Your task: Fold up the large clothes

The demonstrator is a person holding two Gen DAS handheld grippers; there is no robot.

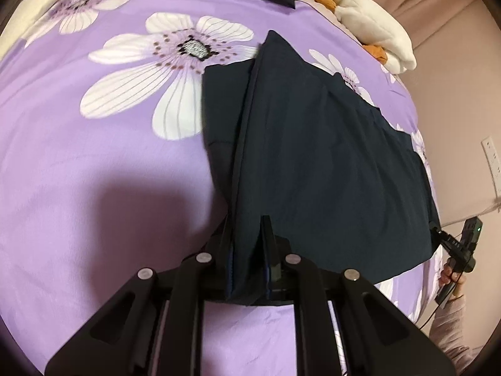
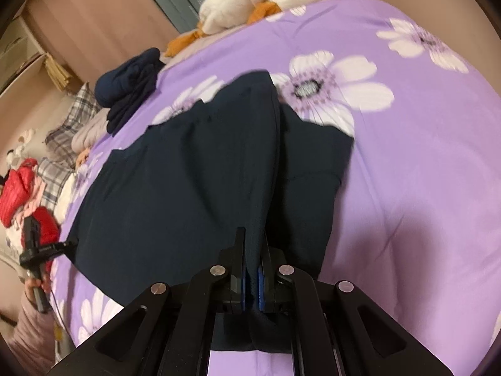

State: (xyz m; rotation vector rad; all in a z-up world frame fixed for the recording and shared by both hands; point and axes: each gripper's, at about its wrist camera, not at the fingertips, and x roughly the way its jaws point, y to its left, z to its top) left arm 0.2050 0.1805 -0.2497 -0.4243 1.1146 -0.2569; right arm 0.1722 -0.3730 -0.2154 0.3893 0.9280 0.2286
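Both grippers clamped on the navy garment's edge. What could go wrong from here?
1. The left gripper fingers pinch only a narrow fold of the dark garment; it may slip free on lifting.
2. The right gripper holds bunched layers, so the fold may come out uneven.
3. Dragging may wrinkle the purple floral sheet.

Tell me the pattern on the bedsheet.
Purple bedsheet with large white flowers; the left wrist view shows it best.
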